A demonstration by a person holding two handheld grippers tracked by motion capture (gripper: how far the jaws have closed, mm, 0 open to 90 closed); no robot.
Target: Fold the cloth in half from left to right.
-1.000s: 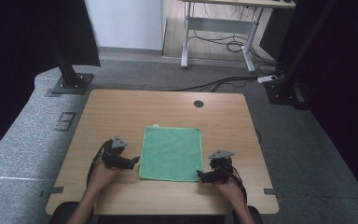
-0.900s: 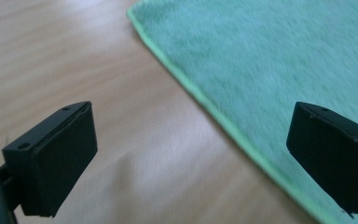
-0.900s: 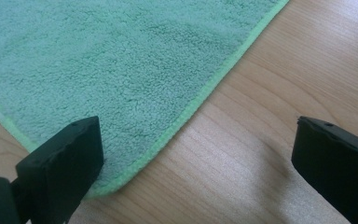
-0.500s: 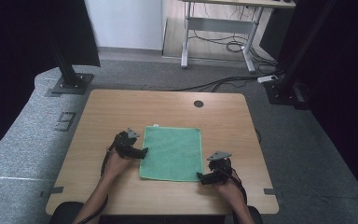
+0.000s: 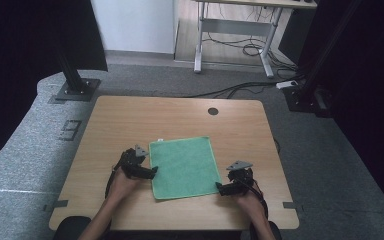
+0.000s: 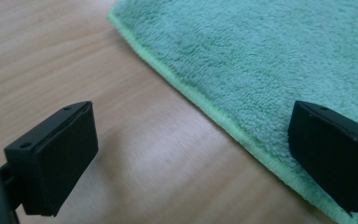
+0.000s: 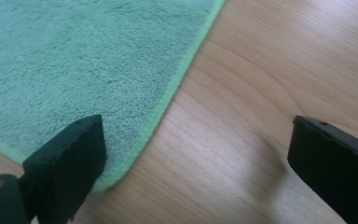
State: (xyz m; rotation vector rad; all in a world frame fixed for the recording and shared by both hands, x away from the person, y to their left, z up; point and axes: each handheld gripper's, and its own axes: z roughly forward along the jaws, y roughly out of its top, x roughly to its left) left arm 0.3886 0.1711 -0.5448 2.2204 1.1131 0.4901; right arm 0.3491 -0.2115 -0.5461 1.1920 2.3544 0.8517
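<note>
**Two open grippers at the side edges of a green cloth**

A green cloth (image 5: 184,166) lies flat and spread out on the wooden table (image 5: 130,120), in the near half of the table top, a little nearer to the person than the round dark hole (image 5: 213,111) in the wood. The cloth is almost square and slightly turned, and a small white tag (image 5: 161,140) shows at its far left corner.

The left gripper (image 5: 147,173) is just beside the left edge of the cloth, about at the middle of this edge, and it points toward the cloth. In the left gripper view its jaws stand wide apart and hold nothing: one jaw is over the bare wood, the other is over the cloth (image 6: 270,60), and the light green hem (image 6: 200,102) runs between them. I cannot tell if a jaw touches the cloth or the wood.

The right gripper (image 5: 224,188) is at the near right corner of the cloth and also points toward it. In the right gripper view its jaws are also wide apart and empty: one jaw is over the corner area of the cloth (image 7: 84,60), the other over the wood to the side of the cloth.

Both of the person's hands (image 5: 122,181) come from the near edge of the table, one on each side of the cloth.
</note>
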